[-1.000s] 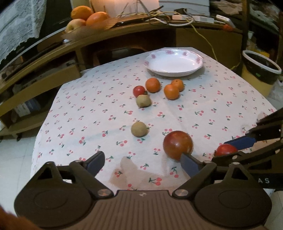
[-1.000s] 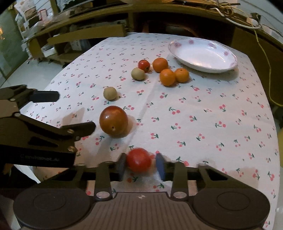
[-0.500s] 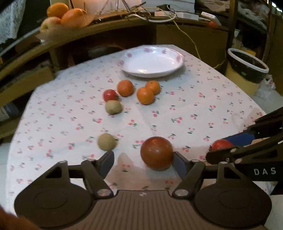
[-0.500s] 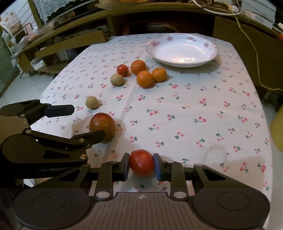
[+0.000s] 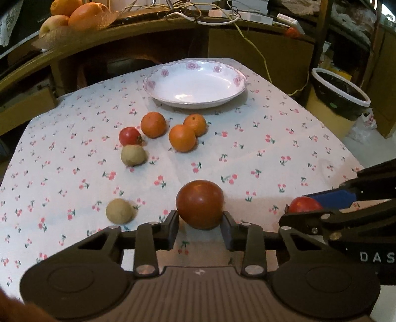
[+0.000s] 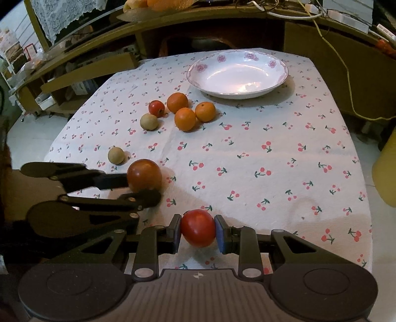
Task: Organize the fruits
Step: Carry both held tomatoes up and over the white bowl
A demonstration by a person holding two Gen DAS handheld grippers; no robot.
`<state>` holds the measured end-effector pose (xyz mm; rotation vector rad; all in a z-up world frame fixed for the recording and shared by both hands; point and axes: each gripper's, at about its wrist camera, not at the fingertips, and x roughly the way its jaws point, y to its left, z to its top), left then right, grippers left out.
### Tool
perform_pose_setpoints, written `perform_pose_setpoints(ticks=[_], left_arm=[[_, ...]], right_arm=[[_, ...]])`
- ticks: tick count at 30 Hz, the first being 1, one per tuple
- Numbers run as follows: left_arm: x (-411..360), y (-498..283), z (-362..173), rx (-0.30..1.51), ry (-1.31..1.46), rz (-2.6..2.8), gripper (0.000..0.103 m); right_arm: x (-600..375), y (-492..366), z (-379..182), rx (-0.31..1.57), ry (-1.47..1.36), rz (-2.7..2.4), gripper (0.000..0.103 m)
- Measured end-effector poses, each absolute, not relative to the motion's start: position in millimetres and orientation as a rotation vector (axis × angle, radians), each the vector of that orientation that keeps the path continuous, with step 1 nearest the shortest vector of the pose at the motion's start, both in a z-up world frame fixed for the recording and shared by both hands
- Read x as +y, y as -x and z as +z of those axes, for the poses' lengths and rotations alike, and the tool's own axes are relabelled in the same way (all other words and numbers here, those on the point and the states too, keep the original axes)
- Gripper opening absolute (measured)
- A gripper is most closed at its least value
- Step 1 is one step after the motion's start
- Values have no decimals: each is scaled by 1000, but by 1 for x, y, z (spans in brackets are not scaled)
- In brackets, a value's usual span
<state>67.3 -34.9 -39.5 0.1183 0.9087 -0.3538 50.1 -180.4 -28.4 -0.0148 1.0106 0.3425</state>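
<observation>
My left gripper [image 5: 200,229] is shut on a large dark red fruit [image 5: 200,204], also seen in the right wrist view [image 6: 144,174]. My right gripper [image 6: 198,234] is shut on a small red tomato [image 6: 197,227], seen from the left wrist [image 5: 303,204]. On the cherry-print tablecloth lie three oranges [image 5: 182,137], a small red tomato [image 5: 129,136] and two tan round fruits [image 5: 133,155] [image 5: 119,211]. An empty white plate [image 5: 194,84] with pink flowers stands at the far side [image 6: 237,73].
A wooden shelf unit [image 5: 148,29] runs behind the table with a basket of oranges [image 5: 74,14] and cables. A black bin [image 5: 339,96] stands at the right of the table. A yellow object [image 6: 386,173] is at the right edge.
My left gripper moved onto the large dark red fruit and closed on it. My right gripper closed fully on the small red tomato. Both views shifted toward the plate.
</observation>
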Motion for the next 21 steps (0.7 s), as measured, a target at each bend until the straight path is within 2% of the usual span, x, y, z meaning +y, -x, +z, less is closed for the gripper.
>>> perform_pose_setpoints(ticks=[7, 11, 21], left_arm=[[-36, -78, -38, 896, -100, -355, 44], [-40, -89, -40, 898, -88, -348, 48], [-46, -90, -43, 908, -111, -360, 46]], right_arm=[[-190, -55, -27, 1005, -7, 316, 29], [-191, -57, -26, 1007, -21, 315, 29], [-195, -63, -27, 1013, -26, 302, 29]])
